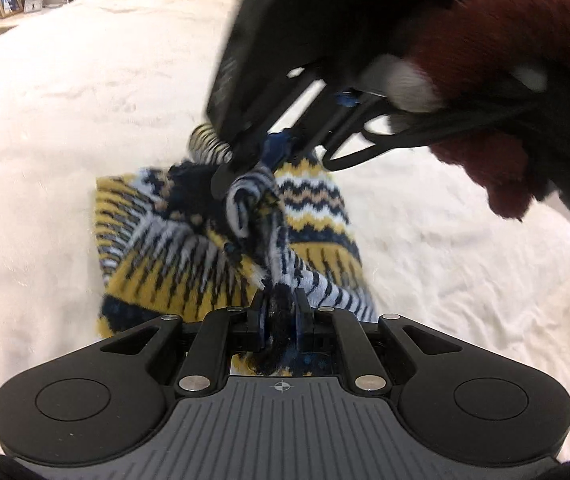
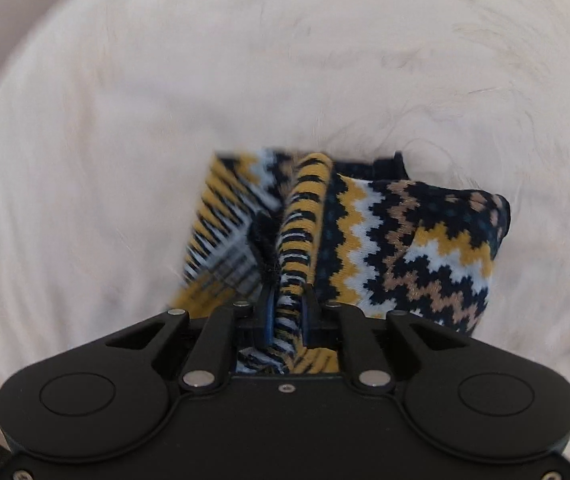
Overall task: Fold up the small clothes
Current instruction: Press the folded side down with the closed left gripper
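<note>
Clamped at 6 o'clock in the left wrist view: left gripper, fingers pinched tight on a dark navy edge of the patterned knit sock. Same story at 6 o'clock in the right wrist view: right gripper, fingers closed on a yellow-and-black striped ridge of the sock. From the left view, right gripper seen at 12 o'clock, gripping a bunched striped fold, with a maroon fuzzy sleeve behind it at 2 o'clock.

Sock held between both tools, lifted partly off the cream fleece bedspread, body sagging beneath. Nightstand far off at 10 o'clock.

Step in hand, by judgement: mid-fold, one end being carried over the other. Next move likely calls for laying the raised edge down flat onto the lower part, aligned, then easing both grips off without dragging.

Fabric: thick, soft knit; zigzags in mustard, white, tan and navy; stripes at one end; crumpled, motion-blurred.
</note>
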A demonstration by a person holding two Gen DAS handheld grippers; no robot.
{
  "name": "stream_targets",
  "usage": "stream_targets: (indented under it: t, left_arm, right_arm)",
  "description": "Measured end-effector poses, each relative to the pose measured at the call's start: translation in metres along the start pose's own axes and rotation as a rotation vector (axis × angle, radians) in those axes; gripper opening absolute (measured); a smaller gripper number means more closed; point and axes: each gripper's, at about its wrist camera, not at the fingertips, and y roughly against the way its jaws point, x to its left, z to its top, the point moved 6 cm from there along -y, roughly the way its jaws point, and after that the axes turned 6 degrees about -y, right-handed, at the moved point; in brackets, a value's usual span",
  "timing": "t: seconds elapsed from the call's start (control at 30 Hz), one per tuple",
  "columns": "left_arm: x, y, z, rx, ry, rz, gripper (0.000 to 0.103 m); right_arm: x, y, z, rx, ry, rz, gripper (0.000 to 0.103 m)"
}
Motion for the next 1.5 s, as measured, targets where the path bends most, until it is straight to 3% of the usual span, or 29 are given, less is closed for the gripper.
stream_targets:
  t: [0.13,0.27,0.47,0.57,0.6,0.63,0.77,0.83,0.87,0.9,1.07,1.2,1.4,1.5]
  left_arm:
    - [0.011,0.027,0.012,-0.067,0.000,0.026,0.012]
    - [0.033,0.048,0.009,-0.090,0.037,0.075,0.010]
    - [0.072,0.034,-0.032,0.064,0.132,0.143,0.010]
    - [0.081,0.022,-0.051,0.168,0.161,0.141,0.010]
    - [0.082,0.022,-0.054,0.175,0.168,0.131,0.010]
    - [0.081,0.024,-0.055,0.176,0.164,0.123,0.010]
    - [0.074,0.036,-0.043,0.120,0.115,0.091,0.012]
    - [0.069,0.036,-0.035,0.099,0.085,0.051,0.023]
    - [0.064,0.033,-0.033,0.100,0.065,0.034,0.035]
    - [0.059,0.028,-0.031,0.104,0.046,0.015,0.037]
    - [0.050,0.002,-0.035,0.167,-0.034,0.034,0.037]
    - [0.061,0.003,-0.034,0.158,-0.022,0.116,0.037]
    - [0.057,0.006,-0.036,0.149,-0.043,0.045,0.037]
    - [0.058,-0.012,-0.039,0.185,-0.064,0.066,0.037]
  right_arm:
    - [0.006,0.026,0.006,-0.081,-0.056,0.097,0.019]
    - [0.025,0.019,0.012,-0.084,-0.066,0.155,0.020]
    - [0.056,-0.037,0.010,-0.017,-0.033,0.154,0.022]
    - [0.065,-0.061,0.002,0.007,-0.021,0.192,0.043]
    - [0.064,-0.061,0.000,-0.003,-0.034,0.217,0.060]
    - [0.061,-0.058,-0.001,-0.021,-0.061,0.250,0.067]
    - [0.036,-0.021,-0.008,-0.132,-0.150,0.314,0.065]
    - [0.016,0.000,-0.019,-0.187,-0.177,0.299,0.066]
    - [0.005,0.007,-0.024,-0.204,-0.190,0.292,0.066]
    - [-0.004,0.013,-0.032,-0.213,-0.208,0.286,0.066]
    - [-0.037,0.024,-0.073,-0.220,-0.300,0.253,0.066]
    - [-0.059,0.033,-0.103,-0.235,-0.361,0.262,0.066]
    - [-0.068,0.038,-0.131,-0.244,-0.415,0.289,0.066]
    - [-0.068,0.036,-0.141,-0.240,-0.420,0.306,0.066]
